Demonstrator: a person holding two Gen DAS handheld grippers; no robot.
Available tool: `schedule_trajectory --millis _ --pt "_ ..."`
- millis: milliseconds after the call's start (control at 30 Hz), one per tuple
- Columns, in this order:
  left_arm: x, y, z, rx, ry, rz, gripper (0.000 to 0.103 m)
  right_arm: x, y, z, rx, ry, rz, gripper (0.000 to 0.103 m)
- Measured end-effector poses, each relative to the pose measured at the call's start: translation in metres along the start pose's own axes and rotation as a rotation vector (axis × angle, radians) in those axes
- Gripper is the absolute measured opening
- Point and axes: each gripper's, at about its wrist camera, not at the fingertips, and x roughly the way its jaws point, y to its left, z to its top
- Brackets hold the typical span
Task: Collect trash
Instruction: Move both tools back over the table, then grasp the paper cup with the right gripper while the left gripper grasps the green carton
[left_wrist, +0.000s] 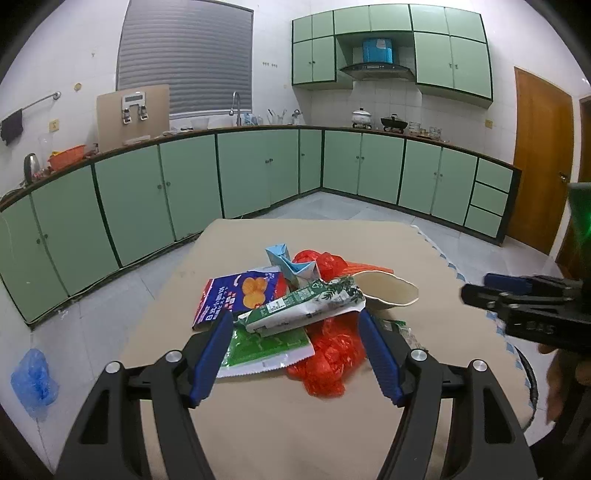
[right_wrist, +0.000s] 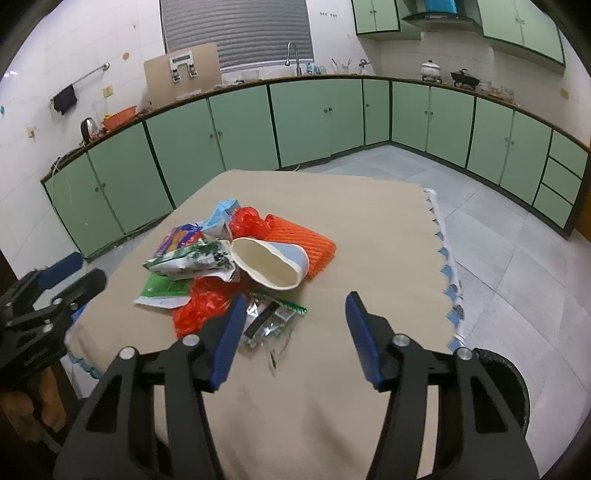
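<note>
- step in hand: approach. both grippers hang over the near part of the table (left_wrist: 280, 435); no trash is lifted yet.
- left gripper (left_wrist: 297, 328): jaws wide, nothing pressed between the pads. the green-and-white carton wrapper (left_wrist: 306, 306) and the red plastic bag (left_wrist: 332, 350) lie in line with the gap, beyond the tips.
- right gripper (right_wrist: 295, 310): jaws moderately open, empty. the clear crumpled wrapper (right_wrist: 271, 321) lies just beside its left finger.
- trash location: one heap at the table's middle, comprising a paper cup (right_wrist: 271, 267) on its side, orange foam netting (right_wrist: 314, 243), a blue snack packet (left_wrist: 236, 295), a green sachet (left_wrist: 258, 347) and a pale blue folded carton (left_wrist: 291, 266), all overlapping.
- a dark round bin (right_wrist: 506, 373) shows at the table's near right edge; judged the likely drop point.
- next move calls for: lowering onto one loose, top-lying piece and closing fully, as thin film slips.
- risk: dragging neighbouring pieces off the heap.
</note>
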Motion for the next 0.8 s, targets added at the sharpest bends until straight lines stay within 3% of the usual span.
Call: schedule_trajectory --millis 333,500,600,700,800 --pt "0.048 0.007 -0.006 0.011 0.036 -0.026 0.069 0.054 -0.002 0.008 0.008 0.037 -0.010 0.046" --pt "0.071 0.010 -0.007 0.018 0.063 -0.054 0.065 0.072 -0.004 0.008 0.003 0.057 -0.014 0.039" --pt "0.076 0.013 -0.007 0.024 0.064 -0.065 0.065 0.081 -0.007 0.008 0.009 0.067 -0.009 0.030" --pt "0.079 0.013 -0.009 0.043 0.067 -0.073 0.065 0.085 -0.008 0.008 -0.004 0.069 -0.010 0.008" --pt "0.080 0.017 -0.013 0.065 0.069 -0.063 0.065 0.080 -0.011 0.010 -0.001 0.049 -0.012 0.004"
